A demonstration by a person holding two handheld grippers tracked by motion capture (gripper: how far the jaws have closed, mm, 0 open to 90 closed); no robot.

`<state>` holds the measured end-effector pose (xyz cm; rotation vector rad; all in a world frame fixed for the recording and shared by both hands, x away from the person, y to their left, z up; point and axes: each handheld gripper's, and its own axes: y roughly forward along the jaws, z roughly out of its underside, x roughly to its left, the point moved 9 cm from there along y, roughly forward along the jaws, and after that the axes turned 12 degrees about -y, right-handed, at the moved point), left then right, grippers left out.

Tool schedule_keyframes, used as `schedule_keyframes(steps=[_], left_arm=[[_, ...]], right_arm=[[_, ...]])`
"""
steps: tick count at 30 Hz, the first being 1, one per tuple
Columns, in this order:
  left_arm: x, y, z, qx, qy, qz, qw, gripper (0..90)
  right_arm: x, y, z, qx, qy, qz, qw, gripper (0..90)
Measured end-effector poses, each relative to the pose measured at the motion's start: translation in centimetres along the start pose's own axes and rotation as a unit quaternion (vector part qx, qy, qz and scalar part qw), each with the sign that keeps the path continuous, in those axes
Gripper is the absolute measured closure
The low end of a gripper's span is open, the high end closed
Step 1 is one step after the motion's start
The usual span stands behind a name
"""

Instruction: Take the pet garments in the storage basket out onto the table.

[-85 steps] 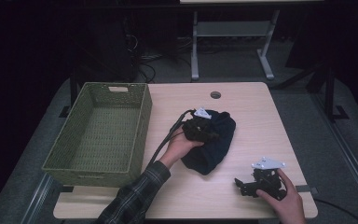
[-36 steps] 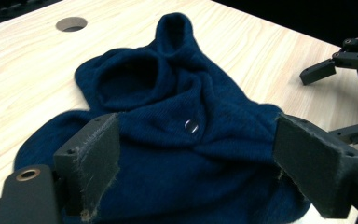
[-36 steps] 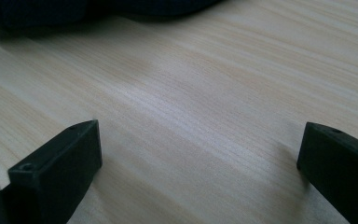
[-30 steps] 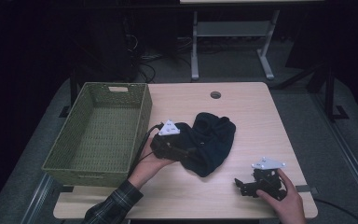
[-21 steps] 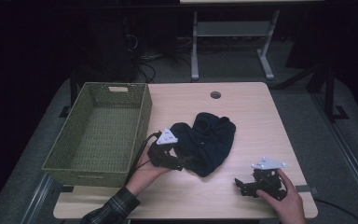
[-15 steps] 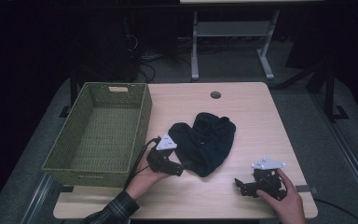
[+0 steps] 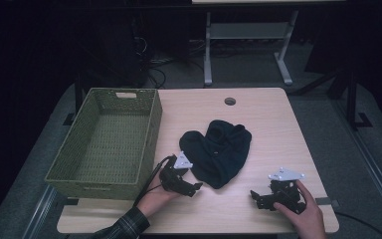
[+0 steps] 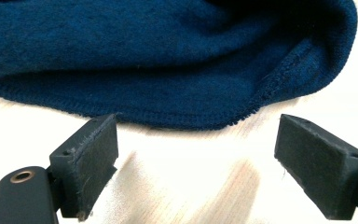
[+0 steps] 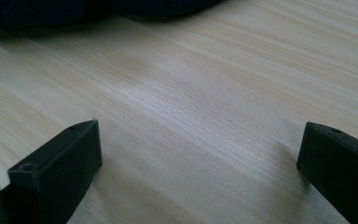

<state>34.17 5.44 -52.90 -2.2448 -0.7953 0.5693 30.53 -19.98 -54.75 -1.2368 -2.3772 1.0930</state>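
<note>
At the centre of the wooden table (image 7: 268, 107), a dark blue knitted garment (image 7: 219, 152) is lying in a loose heap, outside the green woven basket (image 7: 151, 129) standing empty at its nine o'clock. Just off the cloth's seven o'clock edge, the left gripper (image 7: 191, 188) is hovering with jaws spread wide and gripping nothing, its pads (image 8: 91, 161) pointing at the hem just ahead. At the garment's five o'clock, well apart from it, the right gripper (image 7: 254, 196) is resting on the tabletop, likewise wide open and empty. Judging by the layout, the cloth is not yet being lifted; grasping it and any move to the basket remain.
</note>
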Motion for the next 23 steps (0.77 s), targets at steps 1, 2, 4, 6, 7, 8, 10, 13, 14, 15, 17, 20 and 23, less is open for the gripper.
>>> schedule_keyframes(steps=[1,2,4,6,7,8,10,13,14,15,17,20,23], left_arm=[[0.0,0.1,0.1,0.001,-0.001,-0.001,1.0000,13.0],[0.0,0.2,0.2,0.002,0.000,-0.002,1.0000,13.0],[0.0,0.5,0.5,0.011,0.004,-0.001,0.9999,13.0],[0.0,0.7,0.8,0.010,0.012,-0.006,0.9999,12.8],[0.0,0.7,0.8,0.009,0.014,-0.007,0.9998,12.8],[0.0,0.7,0.8,0.009,0.014,-0.007,0.9998,12.8],[0.0,0.7,0.9,-0.005,0.013,-0.003,0.9999,12.8],[0.1,0.6,1.1,-0.017,0.013,0.001,0.9998,13.0],[0.1,0.5,1.2,-0.017,0.014,0.001,0.9998,13.0],[0.1,0.5,1.2,-0.017,0.014,0.002,0.9998,13.0],[0.1,0.5,1.2,-0.017,0.014,0.002,0.9998,12.9],[0.1,0.5,1.2,-0.017,0.014,0.001,0.9998,12.9],[0.1,0.4,1.3,-0.018,0.011,-0.001,0.9998,13.0]], right_arm=[[0.0,0.0,0.0,0.000,0.000,0.000,1.0000,0.0],[0.0,0.0,0.0,0.000,0.000,0.000,1.0000,0.0],[0.0,0.0,0.0,0.000,0.000,0.000,1.0000,0.0],[0.0,0.0,0.0,0.000,0.000,0.000,1.0000,0.0],[0.0,0.0,0.0,0.000,0.000,0.000,1.0000,0.0],[0.0,0.0,0.0,0.000,0.000,0.000,1.0000,0.0],[0.0,0.0,0.0,0.000,0.000,0.000,1.0000,0.0],[0.0,0.0,0.0,0.000,0.000,0.000,1.0000,0.0],[0.0,0.0,0.0,0.000,0.000,0.000,1.0000,0.0],[0.0,0.0,0.0,0.000,0.000,0.000,1.0000,0.0],[0.0,0.0,0.0,0.000,0.000,0.000,1.0000,0.0],[0.0,0.0,0.0,0.000,0.000,0.000,1.0000,0.0],[0.0,0.0,0.0,0.000,0.002,0.001,1.0000,0.0]])
